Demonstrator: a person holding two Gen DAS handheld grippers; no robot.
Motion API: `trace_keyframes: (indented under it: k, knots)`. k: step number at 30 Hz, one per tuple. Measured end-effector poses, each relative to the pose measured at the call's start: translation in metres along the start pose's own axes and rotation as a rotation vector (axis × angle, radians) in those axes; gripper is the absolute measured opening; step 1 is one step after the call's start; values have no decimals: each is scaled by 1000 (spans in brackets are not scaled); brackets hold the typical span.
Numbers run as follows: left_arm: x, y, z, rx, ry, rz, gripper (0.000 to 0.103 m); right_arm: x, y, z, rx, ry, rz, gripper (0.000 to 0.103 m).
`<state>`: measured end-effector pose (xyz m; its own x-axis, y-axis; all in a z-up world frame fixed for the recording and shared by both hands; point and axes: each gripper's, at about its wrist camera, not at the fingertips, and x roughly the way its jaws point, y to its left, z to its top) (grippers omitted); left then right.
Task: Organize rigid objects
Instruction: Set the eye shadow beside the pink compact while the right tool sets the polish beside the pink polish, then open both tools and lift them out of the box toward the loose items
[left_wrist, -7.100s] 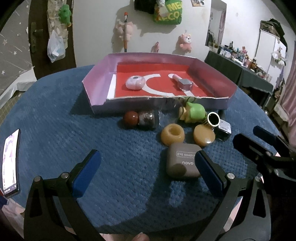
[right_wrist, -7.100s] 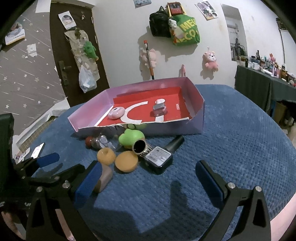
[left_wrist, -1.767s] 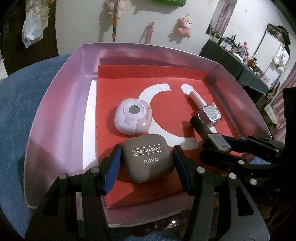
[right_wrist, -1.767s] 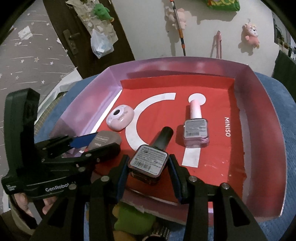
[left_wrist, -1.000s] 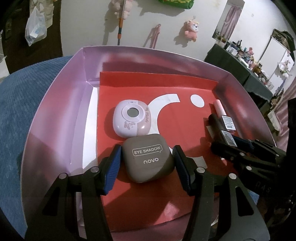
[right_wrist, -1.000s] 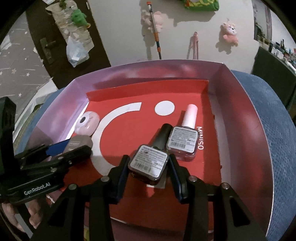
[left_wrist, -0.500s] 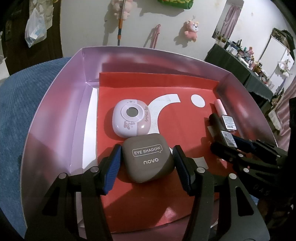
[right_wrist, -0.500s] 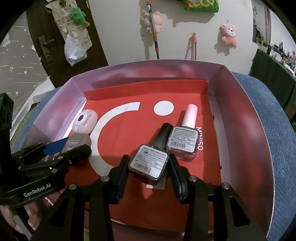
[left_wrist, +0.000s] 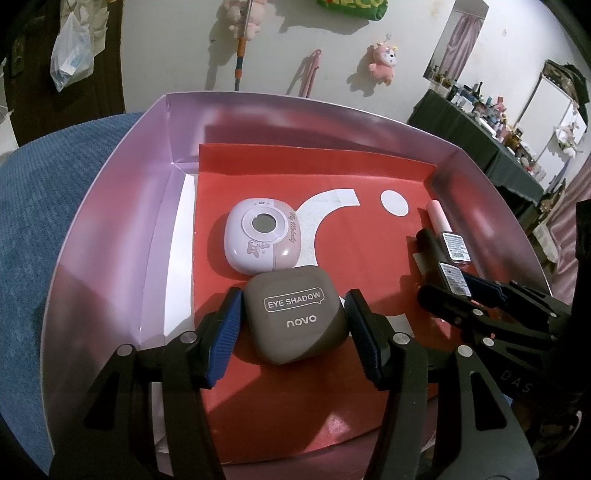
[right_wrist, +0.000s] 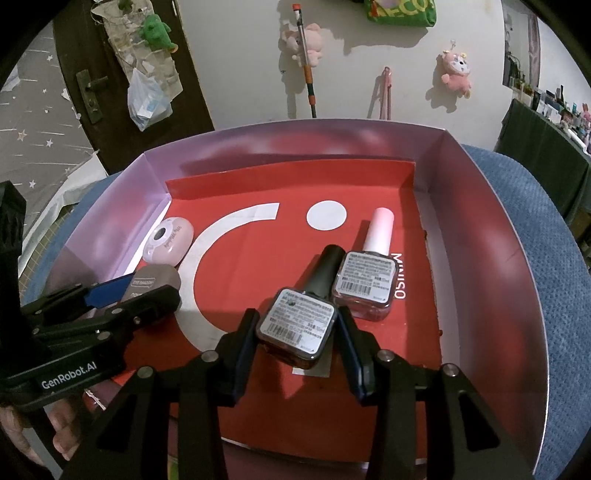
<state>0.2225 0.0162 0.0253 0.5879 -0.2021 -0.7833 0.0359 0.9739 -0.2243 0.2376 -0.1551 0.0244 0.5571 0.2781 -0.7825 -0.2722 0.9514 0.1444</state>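
Note:
A pink-walled tray (left_wrist: 110, 229) with a red liner fills both views. My left gripper (left_wrist: 293, 314) is shut on a taupe eye shadow case (left_wrist: 295, 325), low over the liner and right in front of a pink round compact (left_wrist: 262, 236). My right gripper (right_wrist: 295, 328) is shut on a black-capped nail polish bottle (right_wrist: 299, 317), which lies close beside a pink-capped bottle (right_wrist: 365, 284) at the tray's right side. Each gripper also shows at the edge of the other's view: the left gripper (right_wrist: 110, 295) and the right gripper (left_wrist: 461, 291).
The tray sits on a blue textured cloth (right_wrist: 554, 258) over a round table. A hand (right_wrist: 22, 439) holds the left gripper at the lower left. Beyond the tray are a white wall with hanging plush toys and a dark door (right_wrist: 85, 92).
Since the earliest frames both grippers closed on the case and the bottle and carried them from the cloth into the tray. Over the last second nothing has visibly moved.

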Motion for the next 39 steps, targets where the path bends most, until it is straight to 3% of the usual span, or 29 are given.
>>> trace_keyframes:
  k: [9, 13, 17, 24, 30, 39]
  knots:
    - [0, 0, 0, -1, 1, -4, 55, 0, 0, 0, 4, -1, 4, 46]
    - [-1, 0, 0, -6, -4, 4, 67, -1, 0, 0, 14, 0, 27, 52]
    - [-5, 0, 0, -12, -19, 5, 67, -3, 0, 0, 11, -1, 30, 54]
    - [-16, -14, -2, 49, -74, 78, 67, -13, 0, -2, 17, -25, 44, 60]
    - [-33, -18, -4, 62, -122, 93, 70, -26, 3, -5, 14, -52, 50, 62]
    - [-50, -20, -12, 58, -156, 103, 81, -55, 9, -9, 2, -119, 66, 77]
